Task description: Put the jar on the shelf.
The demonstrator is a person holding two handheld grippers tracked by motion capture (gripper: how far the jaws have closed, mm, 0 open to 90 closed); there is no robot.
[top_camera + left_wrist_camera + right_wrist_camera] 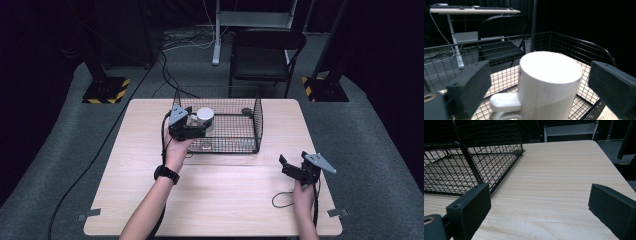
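- A white mug [549, 85] stands upside down inside a black wire basket [257, 125] on a light wooden table [215, 195], its flat base turned up and its handle low on the side toward the camera in the left gripper view
- In the high view the mug [205, 117] sits in the basket's left half, near the left wall
- The left gripper [192, 126], held in the person's left hand [177, 150], reaches over the basket's near left corner; in the left gripper view its two black jaws stand wide on either side of the mug, with a clear gap showing between each pad and the white wall, so nothing is gripped
- The right gripper [287, 165] rests in the person's right hand [302, 192] near the table's right edge, well apart from the basket and pointing toward it
- In the right gripper view its jaws are spread wide over bare tabletop with nothing between them, the basket [474, 160] lying off to the upper left
- A black watch [166, 174] sits on the left wrist
- A cable [282, 200] loops on the table beside the right hand
- Beyond the table a black folding chair [265, 55] stands on grey carpet, and yellow-and-black striped stand bases [106, 91] flank the scene
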